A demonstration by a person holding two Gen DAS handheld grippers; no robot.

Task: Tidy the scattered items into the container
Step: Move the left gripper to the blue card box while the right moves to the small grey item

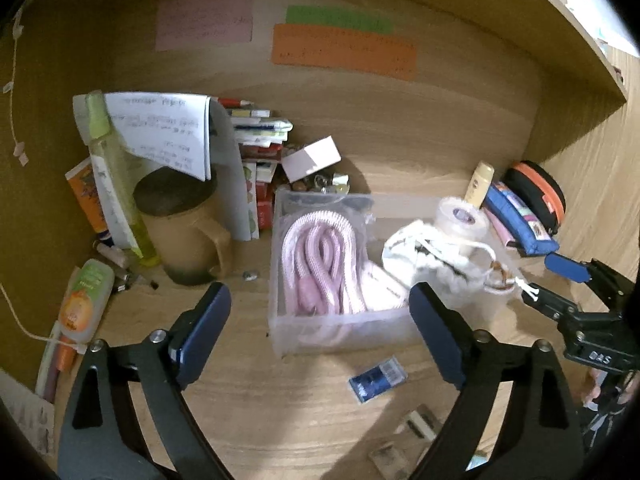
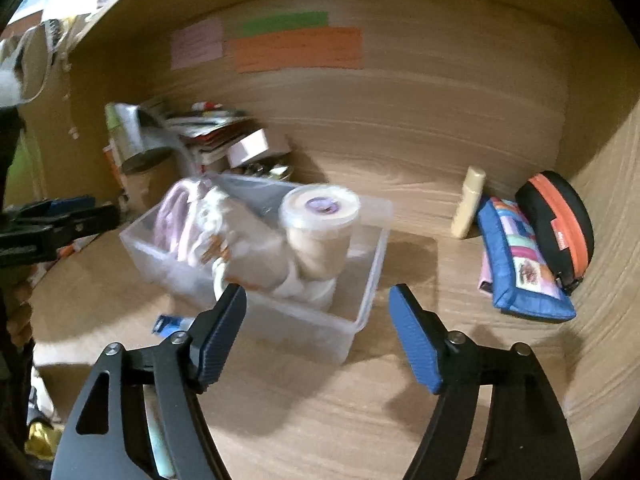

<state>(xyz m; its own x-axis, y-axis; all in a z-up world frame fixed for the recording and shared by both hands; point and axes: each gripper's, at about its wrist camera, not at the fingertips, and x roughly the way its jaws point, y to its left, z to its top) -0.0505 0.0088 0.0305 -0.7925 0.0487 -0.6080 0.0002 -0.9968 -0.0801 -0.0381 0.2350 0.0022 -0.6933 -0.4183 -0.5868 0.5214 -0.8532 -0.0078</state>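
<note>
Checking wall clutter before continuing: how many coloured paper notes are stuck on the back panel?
3: a pink note at left, a green strip to its right, an orange strip directly below the green. None looks hidden.

Very little text can be read here. In the left wrist view, the black body of the right gripper [image 1: 560,284], at the right edge of the desk [image 1: 304,420], carries small white letters that look like "DAS". The white sheet of paper [image 1: 164,132] standing at the back left corner of the desk has lines of handwriting, but they are too small to read. The pink note [image 1: 204,20], the green note [image 1: 340,19] and the orange note [image 1: 344,52] on the back wall also show faint lines of writing, not legible. The small blue packet [image 1: 376,378] near the front edge of the desk has a barcode; its print is blurred. In the right wrist view, the black and orange case [image 2: 556,224] bears a small red tag whose letters cannot be read.
</note>
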